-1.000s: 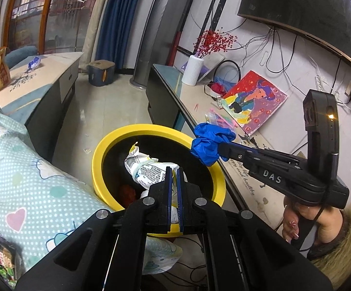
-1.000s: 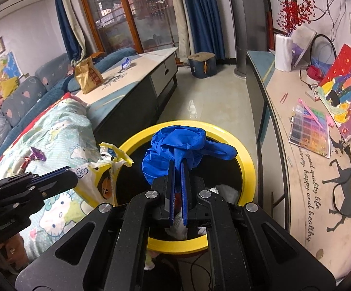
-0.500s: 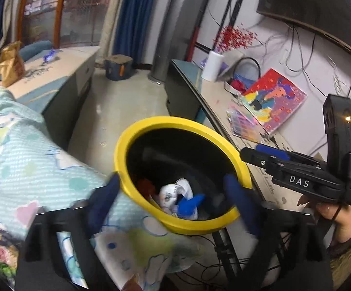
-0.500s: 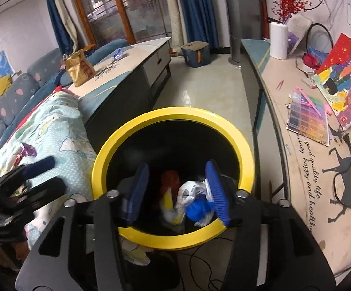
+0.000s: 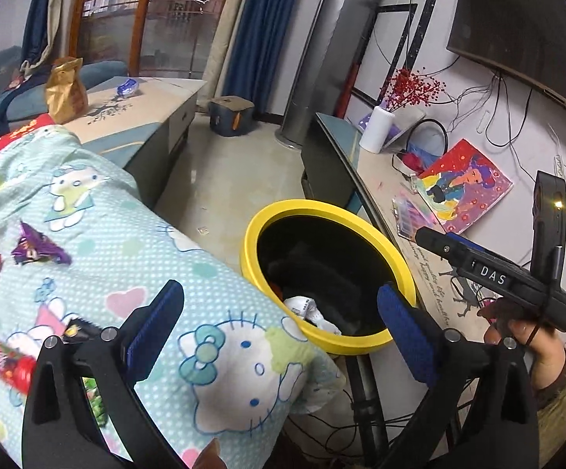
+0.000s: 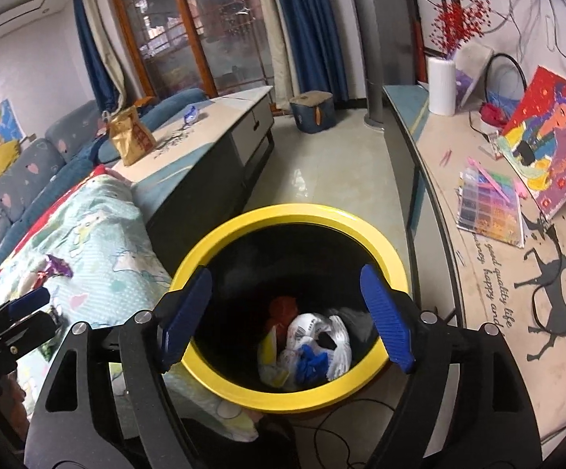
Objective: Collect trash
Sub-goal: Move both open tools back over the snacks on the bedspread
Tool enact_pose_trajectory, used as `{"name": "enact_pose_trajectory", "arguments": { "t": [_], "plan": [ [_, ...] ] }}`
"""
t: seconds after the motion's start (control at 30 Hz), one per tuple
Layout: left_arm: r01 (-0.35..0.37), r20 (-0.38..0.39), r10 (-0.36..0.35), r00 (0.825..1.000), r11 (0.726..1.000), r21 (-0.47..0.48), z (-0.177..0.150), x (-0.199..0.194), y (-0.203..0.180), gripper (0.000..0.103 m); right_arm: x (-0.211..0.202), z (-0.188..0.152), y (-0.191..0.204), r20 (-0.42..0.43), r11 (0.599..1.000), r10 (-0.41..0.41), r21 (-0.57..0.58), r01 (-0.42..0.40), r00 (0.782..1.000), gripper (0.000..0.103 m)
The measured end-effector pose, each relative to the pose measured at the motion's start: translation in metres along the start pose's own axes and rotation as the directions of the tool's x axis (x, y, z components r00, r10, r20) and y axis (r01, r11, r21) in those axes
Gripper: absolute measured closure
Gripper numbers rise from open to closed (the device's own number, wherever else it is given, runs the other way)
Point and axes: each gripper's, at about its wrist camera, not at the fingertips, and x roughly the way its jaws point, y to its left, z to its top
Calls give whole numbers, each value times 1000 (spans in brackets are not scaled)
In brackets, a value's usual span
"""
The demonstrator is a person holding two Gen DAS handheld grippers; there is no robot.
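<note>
A yellow-rimmed black trash bin (image 6: 290,312) fills the centre of the right wrist view, with the right gripper (image 6: 288,322) held over its mouth, blue-padded fingers spread wide and empty; at the bottom of the bin lie a crumpled white wrapper (image 6: 314,332) and a blue glove (image 6: 312,363). In the left wrist view the left gripper (image 5: 279,336) sits at lower centre, fingers also wide apart and empty, above a Hello Kitty blanket (image 5: 134,258) where a purple wrapper (image 5: 34,248) lies at left, the bin just right of it
</note>
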Motion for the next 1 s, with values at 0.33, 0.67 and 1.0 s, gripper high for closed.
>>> {"name": "enact_pose_trajectory", "arguments": {
  "t": [0.33,0.67,1.0],
  "plan": [
    [-25,37,25,999,999,-23,-3,-28,14,6,-15,2,27,37,997,34,-74,-32,999,28],
    [-66,73,69,995,997,-43,-1,-49,29,6,-25,-1,52,48,989,89,-121,-83,995,27],
    [-127,117,136,984,989,-76,-5,-70,48,6,-29,-10,80,31,975,160,-159,-153,987,26]
  ]
}}
